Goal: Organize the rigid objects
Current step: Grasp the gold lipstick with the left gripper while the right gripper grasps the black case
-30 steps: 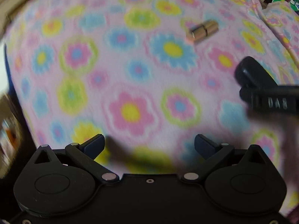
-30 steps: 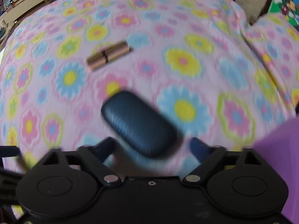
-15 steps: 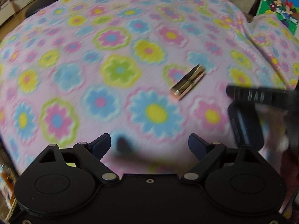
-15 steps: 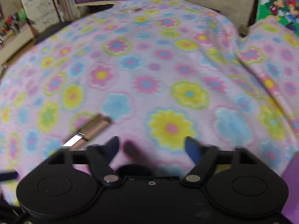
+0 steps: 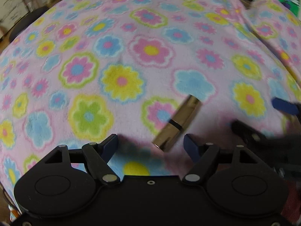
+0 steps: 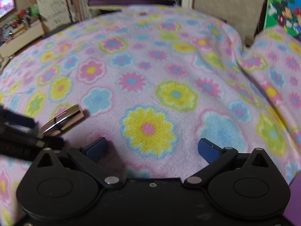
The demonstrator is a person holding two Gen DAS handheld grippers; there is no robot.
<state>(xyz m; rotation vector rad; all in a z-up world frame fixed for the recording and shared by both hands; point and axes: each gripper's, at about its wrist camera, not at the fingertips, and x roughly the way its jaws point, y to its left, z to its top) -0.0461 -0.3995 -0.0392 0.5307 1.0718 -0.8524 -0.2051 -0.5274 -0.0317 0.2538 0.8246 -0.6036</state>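
Observation:
A gold tube with a dark band point(image 5: 176, 124) lies slantwise on the flowered blanket point(image 5: 150, 50). Its near end sits between the fingers of my left gripper point(image 5: 150, 146), closer to the right-hand finger. The left jaws are closing and the pads do not touch the tube. In the right wrist view the same tube point(image 6: 62, 120) lies off to the left, next to the black body of the left gripper. My right gripper point(image 6: 152, 148) hangs low over a yellow flower with its jaws opening wide and nothing between them. One of its blue fingers point(image 5: 284, 106) shows at the right edge of the left wrist view.
The blanket rises in a fold on the right point(image 6: 263, 66). Behind it stands a green cartoon picture point(image 6: 282, 17). Shelves with clutter point(image 6: 22, 24) line the far left. A purple thing point(image 6: 295, 197) pokes in at the lower right corner.
My left gripper has slid over to the gold tube, and its jaws have narrowed around the tube's near end. The right jaws have spread wide, and the dark case once between them is out of view.

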